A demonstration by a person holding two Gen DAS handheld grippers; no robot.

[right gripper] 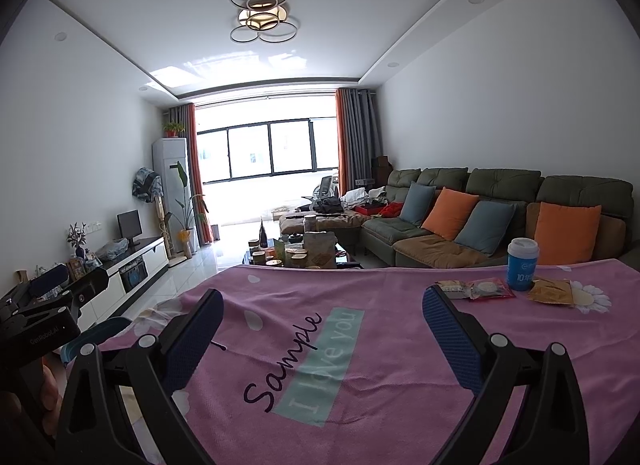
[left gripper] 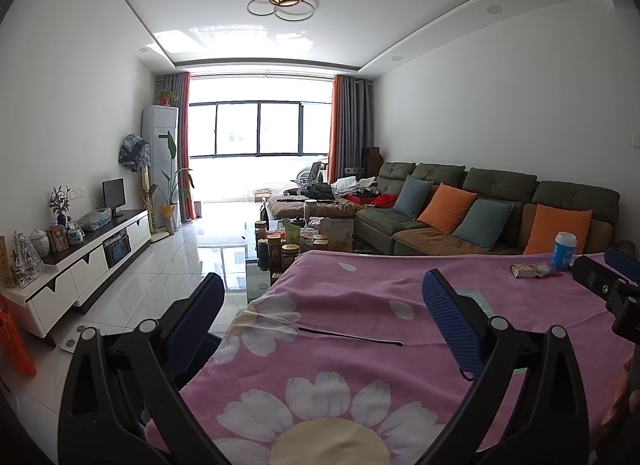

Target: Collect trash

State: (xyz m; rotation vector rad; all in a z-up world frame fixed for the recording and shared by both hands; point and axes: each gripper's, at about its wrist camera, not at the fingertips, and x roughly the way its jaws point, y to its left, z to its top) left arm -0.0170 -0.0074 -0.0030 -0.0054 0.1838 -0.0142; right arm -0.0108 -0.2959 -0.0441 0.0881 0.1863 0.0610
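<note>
Two grippers hang over a table draped in a pink cloth (right gripper: 360, 365), soft and fuzzy like a towel, printed with white daisies and a pale green strip of lettering. The left gripper (left gripper: 322, 297) has its two blue ribbed pads spread wide with nothing between them; the right gripper (right gripper: 322, 313) is spread just as wide and equally empty.

The trash lies at the far right of the cloth, well apart from both grippers. It counts four pieces: one blue paper cup (right gripper: 522, 265) with a white lid, standing upright; one beige-and-white wrapper (right gripper: 452, 288), flat and crinkled; one red-edged wrapper (right gripper: 490, 289) touching it on the right; and one flat tan packet (right gripper: 550, 292) just beside the cup's base. In the left wrist view the cup (left gripper: 564, 251) and the wrappers (left gripper: 534, 271) show small near the right edge, and the tan packet cannot be made out.

Behind the table stands one long green sofa (right gripper: 500, 185) with tufted backs, carrying four square cushions, two orange and two grey-blue, alternating. One glass coffee table (right gripper: 348, 261) crowded with jars sits beyond the cloth
</note>
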